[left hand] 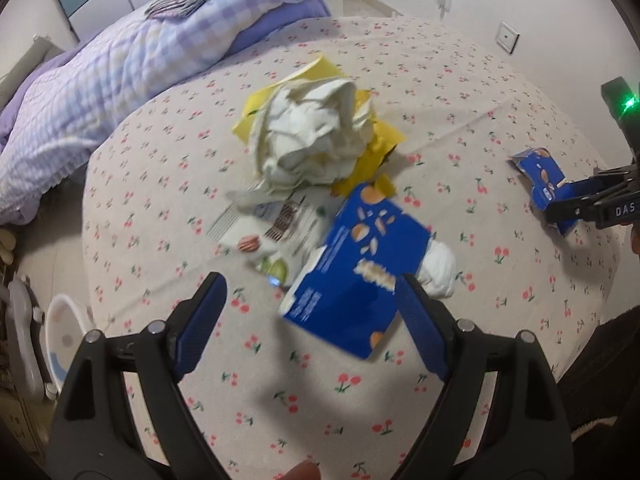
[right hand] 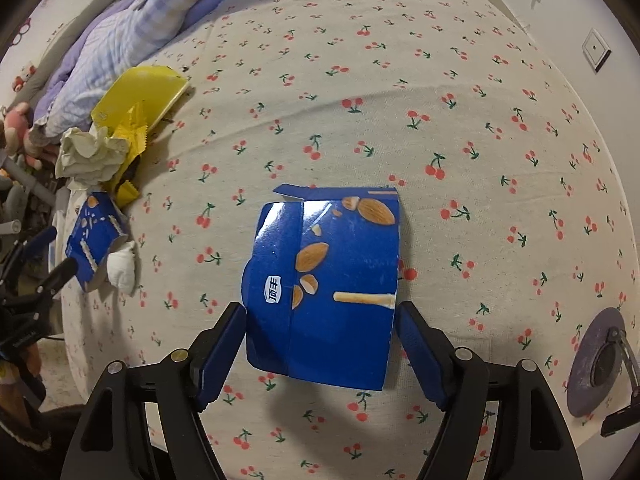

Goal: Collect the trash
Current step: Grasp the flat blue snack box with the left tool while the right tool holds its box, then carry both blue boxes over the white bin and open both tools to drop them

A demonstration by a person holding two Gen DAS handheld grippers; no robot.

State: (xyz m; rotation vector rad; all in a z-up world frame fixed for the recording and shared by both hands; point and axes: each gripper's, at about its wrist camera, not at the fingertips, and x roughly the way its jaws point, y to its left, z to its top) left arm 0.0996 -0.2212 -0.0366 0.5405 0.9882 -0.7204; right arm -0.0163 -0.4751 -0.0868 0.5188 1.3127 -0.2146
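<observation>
Two blue snack boxes lie on the cherry-print bed sheet (left hand: 500,92). One blue box (left hand: 356,272), blurred, sits just past my left gripper (left hand: 311,278); its edge is near the right-hand finger and far from the other, and the gripper is open. A flattened blue box (right hand: 324,288) with almond pictures lies between the fingers of my right gripper (right hand: 320,308), its edges close to both pads without being squeezed. From the left wrist view the right gripper (left hand: 560,208) stands over that box (left hand: 536,176). Crumpled white paper (left hand: 308,140) rests on a yellow wrapper (left hand: 384,140).
A printed wrapper (left hand: 272,232) and a white tissue wad (left hand: 440,268) lie by the left box. A purple checked quilt (left hand: 120,72) is bunched at the far left. A white basin (left hand: 64,336) stands off the bed's edge. A round grey object (right hand: 600,364) lies at right.
</observation>
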